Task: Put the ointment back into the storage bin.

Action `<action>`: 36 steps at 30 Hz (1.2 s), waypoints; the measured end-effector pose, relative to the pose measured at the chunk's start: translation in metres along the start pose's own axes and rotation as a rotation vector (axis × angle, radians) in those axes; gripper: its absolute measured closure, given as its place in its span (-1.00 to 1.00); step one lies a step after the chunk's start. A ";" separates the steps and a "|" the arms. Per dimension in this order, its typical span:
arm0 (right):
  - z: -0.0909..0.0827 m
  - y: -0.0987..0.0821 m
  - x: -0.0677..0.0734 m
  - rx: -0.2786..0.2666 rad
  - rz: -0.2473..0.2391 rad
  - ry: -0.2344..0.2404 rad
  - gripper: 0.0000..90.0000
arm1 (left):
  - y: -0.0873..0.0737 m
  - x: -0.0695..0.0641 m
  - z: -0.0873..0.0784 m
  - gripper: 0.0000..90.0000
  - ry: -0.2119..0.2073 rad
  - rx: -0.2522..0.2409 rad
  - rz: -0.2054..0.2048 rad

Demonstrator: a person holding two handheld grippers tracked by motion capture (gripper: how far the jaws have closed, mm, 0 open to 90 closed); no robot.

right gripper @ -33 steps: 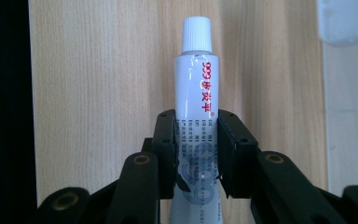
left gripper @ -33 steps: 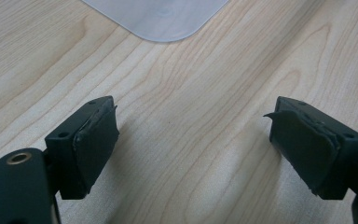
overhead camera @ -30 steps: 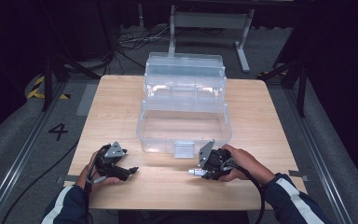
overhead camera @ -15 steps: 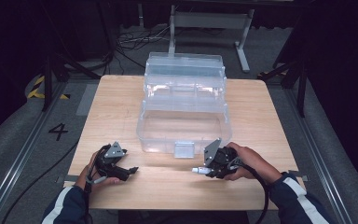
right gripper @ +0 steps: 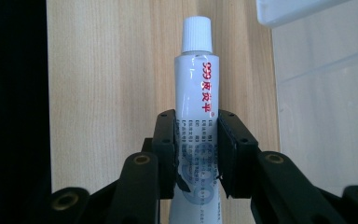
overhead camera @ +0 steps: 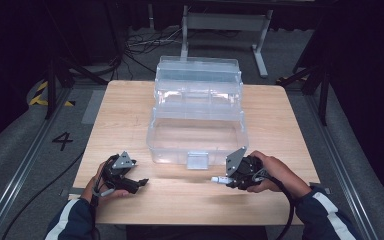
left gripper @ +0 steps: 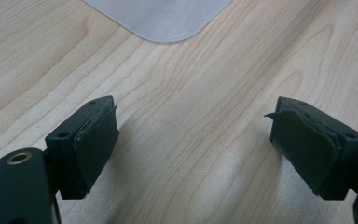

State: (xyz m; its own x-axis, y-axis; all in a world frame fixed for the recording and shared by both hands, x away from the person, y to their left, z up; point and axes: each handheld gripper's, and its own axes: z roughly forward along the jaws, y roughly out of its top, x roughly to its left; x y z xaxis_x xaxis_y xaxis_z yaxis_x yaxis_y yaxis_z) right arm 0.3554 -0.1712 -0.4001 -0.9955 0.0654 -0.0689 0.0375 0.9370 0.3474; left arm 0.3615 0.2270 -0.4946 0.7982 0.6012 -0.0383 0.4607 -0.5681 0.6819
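Observation:
A clear plastic tiered box (overhead camera: 197,112) stands open in the middle of the wooden table (overhead camera: 125,115). My right gripper (overhead camera: 230,179) hovers in front of the box's right front corner, shut on a white tube (right gripper: 196,93) with red print and a white cap. The tube (overhead camera: 219,179) points left across the table. My left gripper (overhead camera: 137,183) rests at the near left of the table, open, with bare wood between its pads (left gripper: 95,140). A corner of the clear box (left gripper: 163,16) lies beyond it.
The box has a latch tab (overhead camera: 197,160) on its front wall. Dark floor, cables and a metal stand (overhead camera: 225,22) lie behind the table. A floor mark "4" (overhead camera: 62,140) sits at the left. Bare wood lies between the two grippers.
My right gripper has lifted a little and drifted right with the tube held in it. The left gripper has stayed put.

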 end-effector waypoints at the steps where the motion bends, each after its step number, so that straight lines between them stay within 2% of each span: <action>1: -0.001 0.000 0.000 -0.003 -0.001 0.002 0.58 | 0.000 0.000 0.000 -0.66 0.000 0.000 0.000; 6: -0.007 0.002 0.000 -0.004 -0.002 -0.010 0.58 | 0.000 0.000 0.000 -0.66 0.001 0.000 -0.001; 15: -0.026 0.010 0.002 -0.009 -0.032 -0.037 0.58 | 0.000 0.000 0.000 -0.66 0.001 0.000 -0.001; 26: -0.040 0.021 -0.004 -0.004 -0.054 -0.045 0.58 | 0.000 0.000 0.000 -0.66 0.001 0.000 -0.001; 36: -0.051 0.026 -0.011 -0.011 -0.051 -0.062 0.58 | 0.000 0.000 0.000 -0.66 0.001 0.000 -0.001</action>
State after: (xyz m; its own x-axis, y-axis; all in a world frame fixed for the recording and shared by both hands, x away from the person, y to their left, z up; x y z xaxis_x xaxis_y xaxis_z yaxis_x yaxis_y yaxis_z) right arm 0.3634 -0.1652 -0.3431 -0.9887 0.0390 -0.1445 -0.0145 0.9360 0.3518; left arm 0.3617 0.2268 -0.4946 0.7972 0.6025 -0.0383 0.4617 -0.5674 0.6818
